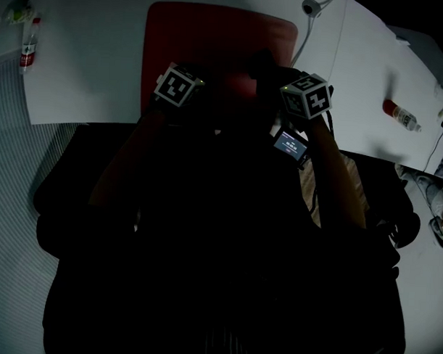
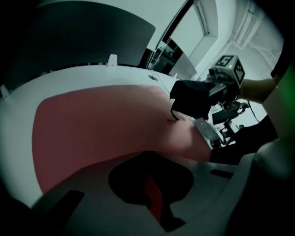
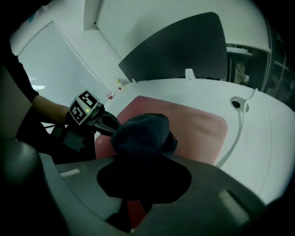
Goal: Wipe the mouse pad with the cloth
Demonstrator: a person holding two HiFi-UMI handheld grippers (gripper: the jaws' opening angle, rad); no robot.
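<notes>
The red mouse pad (image 1: 212, 34) lies on the white table (image 1: 87, 66) in front of me. My right gripper (image 1: 272, 74) is shut on a bunched dark cloth (image 3: 140, 133), which hangs just above the pad's near right part; the same cloth (image 2: 191, 99) shows in the left gripper view. My left gripper (image 2: 152, 196) hovers over the pad's near left edge, its jaws close together with nothing between them. From the right gripper view, the left gripper (image 3: 108, 123) points toward the cloth, almost touching it.
A plastic bottle (image 1: 29, 46) lies at the table's far left and a red-capped bottle (image 1: 401, 113) at the right. A white cable (image 1: 314, 27) runs right of the pad. A small lit screen (image 1: 289, 144) sits under the right gripper. A dark panel (image 3: 184, 46) stands behind the table.
</notes>
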